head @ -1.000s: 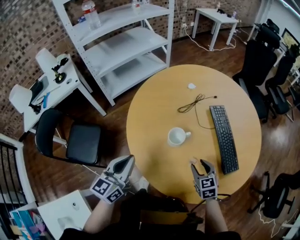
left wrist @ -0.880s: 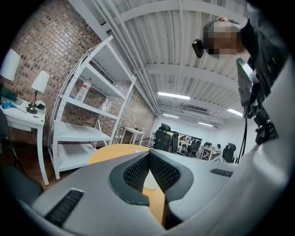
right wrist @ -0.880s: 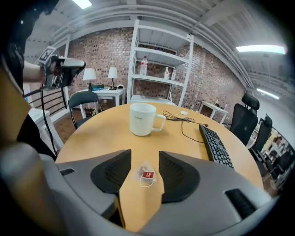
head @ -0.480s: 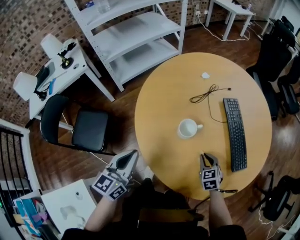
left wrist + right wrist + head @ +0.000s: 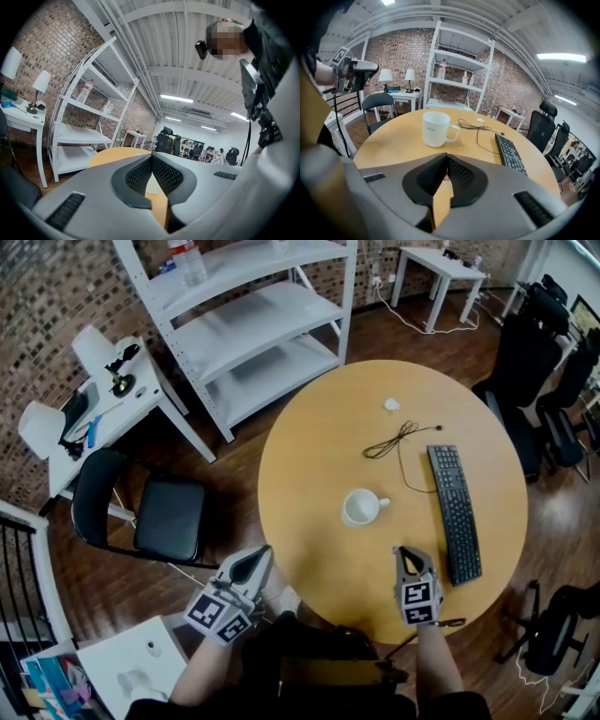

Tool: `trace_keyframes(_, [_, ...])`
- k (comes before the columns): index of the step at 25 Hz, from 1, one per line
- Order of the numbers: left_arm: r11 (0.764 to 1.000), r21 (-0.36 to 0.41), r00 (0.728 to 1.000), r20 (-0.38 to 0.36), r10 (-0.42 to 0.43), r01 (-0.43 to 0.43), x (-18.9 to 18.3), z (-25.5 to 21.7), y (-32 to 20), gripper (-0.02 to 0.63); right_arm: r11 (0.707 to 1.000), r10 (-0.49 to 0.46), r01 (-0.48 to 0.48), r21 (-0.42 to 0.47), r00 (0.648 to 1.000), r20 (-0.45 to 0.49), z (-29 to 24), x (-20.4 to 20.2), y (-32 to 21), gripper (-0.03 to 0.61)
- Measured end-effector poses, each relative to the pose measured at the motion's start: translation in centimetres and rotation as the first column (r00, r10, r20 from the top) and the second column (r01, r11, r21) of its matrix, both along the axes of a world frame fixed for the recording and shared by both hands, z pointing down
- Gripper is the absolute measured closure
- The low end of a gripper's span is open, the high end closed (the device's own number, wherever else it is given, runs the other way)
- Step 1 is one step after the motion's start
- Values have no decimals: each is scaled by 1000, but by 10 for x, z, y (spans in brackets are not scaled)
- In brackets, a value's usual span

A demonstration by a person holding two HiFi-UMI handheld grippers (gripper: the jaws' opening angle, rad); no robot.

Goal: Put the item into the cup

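Observation:
A white cup (image 5: 359,507) with its handle to the right stands upright near the middle of the round wooden table (image 5: 309,456); the right gripper view has this cup (image 5: 435,128) just ahead of the jaws. My right gripper (image 5: 406,554) is low over the table's near edge, in front of the cup and to its right. It is shut on a small red-and-white item (image 5: 446,177), which is pinched between the pads and mostly hidden. My left gripper (image 5: 246,568) hangs off the table's left edge over the floor, its jaws (image 5: 151,161) pressed together with nothing in them.
A black keyboard (image 5: 454,512) lies right of the cup, a thin black cable (image 5: 394,442) behind it, and a small white object (image 5: 392,405) farther back. A black chair (image 5: 155,517) and white shelving (image 5: 253,315) stand left of the table.
The right gripper's jaws have closed from wide open onto the small item that lay at their tips. The left gripper has stayed where it was.

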State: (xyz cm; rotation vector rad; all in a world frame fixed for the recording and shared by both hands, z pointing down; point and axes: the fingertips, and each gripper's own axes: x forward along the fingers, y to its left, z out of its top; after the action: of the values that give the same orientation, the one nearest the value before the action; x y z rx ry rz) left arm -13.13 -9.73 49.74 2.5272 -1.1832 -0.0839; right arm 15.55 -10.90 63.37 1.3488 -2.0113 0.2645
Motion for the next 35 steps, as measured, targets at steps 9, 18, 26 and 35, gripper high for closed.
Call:
trace_keyframes(9, [997, 73, 999, -42, -34, 37, -16, -17, -19, 611, 979, -59, 50, 195, 997, 41, -84, -33, -57, 565])
trace_keyframes(18, [980, 57, 981, -37, -188, 190, -75, -11, -3, 611, 968, -121, 109, 227, 992, 37, -89, -78, -94, 565])
trace_keyframes(26, [971, 46, 972, 1, -235, 235, -106, -5, 0, 611, 981, -88, 72, 179, 993, 81, -58, -91, -101, 548])
trace_keyframes(35, [989, 57, 991, -4, -133, 133, -74, -6, -15, 611, 975, -31, -2, 223, 989, 147, -76, -74, -94, 499])
